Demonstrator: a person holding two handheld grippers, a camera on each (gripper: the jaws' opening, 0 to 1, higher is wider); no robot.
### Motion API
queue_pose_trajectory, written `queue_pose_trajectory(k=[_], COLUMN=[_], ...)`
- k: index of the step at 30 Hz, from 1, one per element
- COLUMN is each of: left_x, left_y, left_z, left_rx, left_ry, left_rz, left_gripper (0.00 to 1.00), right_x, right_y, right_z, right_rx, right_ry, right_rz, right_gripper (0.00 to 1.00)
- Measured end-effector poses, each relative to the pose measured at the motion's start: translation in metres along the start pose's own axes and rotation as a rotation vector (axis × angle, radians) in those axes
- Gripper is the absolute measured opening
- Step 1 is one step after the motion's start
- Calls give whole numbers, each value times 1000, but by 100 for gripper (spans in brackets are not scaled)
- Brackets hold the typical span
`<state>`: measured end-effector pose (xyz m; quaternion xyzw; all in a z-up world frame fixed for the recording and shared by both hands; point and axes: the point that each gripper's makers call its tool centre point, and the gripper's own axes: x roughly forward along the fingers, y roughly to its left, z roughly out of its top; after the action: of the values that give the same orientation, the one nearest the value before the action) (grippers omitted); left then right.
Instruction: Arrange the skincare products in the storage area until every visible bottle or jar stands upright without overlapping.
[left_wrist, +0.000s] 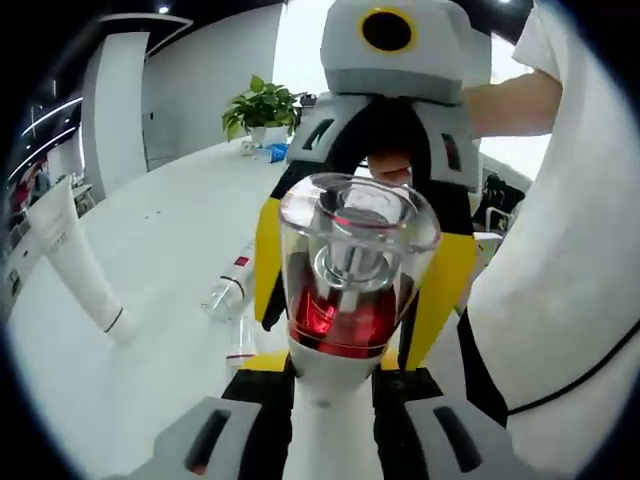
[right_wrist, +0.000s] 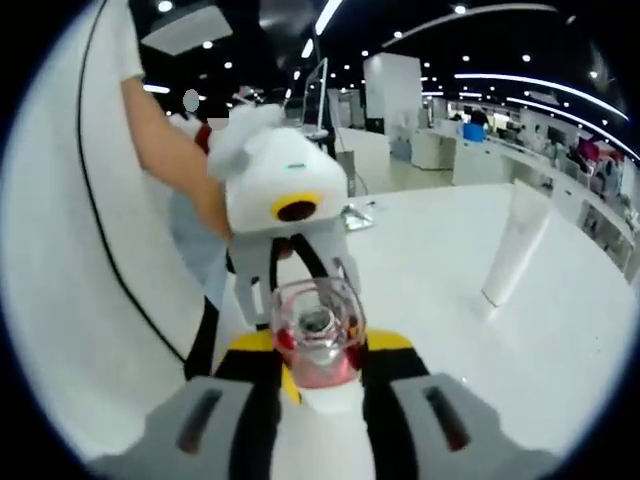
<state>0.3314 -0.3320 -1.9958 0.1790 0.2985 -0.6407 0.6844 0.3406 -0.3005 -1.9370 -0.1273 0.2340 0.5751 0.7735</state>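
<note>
In the left gripper view, the left gripper (left_wrist: 330, 400) is closed on a bottle (left_wrist: 350, 310) with a clear cap and red inside. It holds the white part of the bottle between its two jaws. The right gripper (left_wrist: 365, 290) faces it from the other side, and its yellow fingers (left_wrist: 443, 285) sit on both sides of the clear cap. They look closed on it, but I cannot tell for sure. On the white table (left_wrist: 170, 240) a white tube (left_wrist: 75, 260) stands on its cap, well apart. A small clear bottle (left_wrist: 232, 290) lies on its side near the held one.

In the right gripper view, the same bottle (right_wrist: 315, 345) is between the right gripper (right_wrist: 318, 420) and the left gripper (right_wrist: 290, 290). The white tube (right_wrist: 512, 255) stands far off.

The bottle looks hard, smooth and slippery, and it might break if dropped. The cap could pop off, so I think it is safer to hold the white body, not the cap.
</note>
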Motion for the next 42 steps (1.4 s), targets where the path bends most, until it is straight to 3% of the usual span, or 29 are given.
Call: queue_pose_trajectory(k=[4, 10, 21, 25, 28, 34, 42], left_x=[0, -2, -19, -26, -34, -41, -44], left_y=[0, -5, 5, 17, 15, 14, 18], left_z=[0, -1, 22, 15, 23, 12, 8], left_rx=[1, 15, -14, -51, -73, -47, -88], left_ry=[1, 19, -57, -20, -78, -25, -18], left_rz=[6, -5, 72, 154, 153, 200, 228], left_gripper=[30, 29, 30, 38, 37, 38, 38], right_x=[-1, 1, -12, -17, -22, -29, -30], right_y=[0, 5, -5, -12, -22, -46, -71], right_z=[2, 4, 28, 33, 36, 40, 46], right_rx=[-11, -44, -61, -61, -48, -48, -76], right_ry=[-21, 10, -7, -19, -28, -27, -12], right_rz=[-4, 7, 2, -8, -14, -39, -53], right_gripper=[27, 26, 25, 25, 25, 25, 25])
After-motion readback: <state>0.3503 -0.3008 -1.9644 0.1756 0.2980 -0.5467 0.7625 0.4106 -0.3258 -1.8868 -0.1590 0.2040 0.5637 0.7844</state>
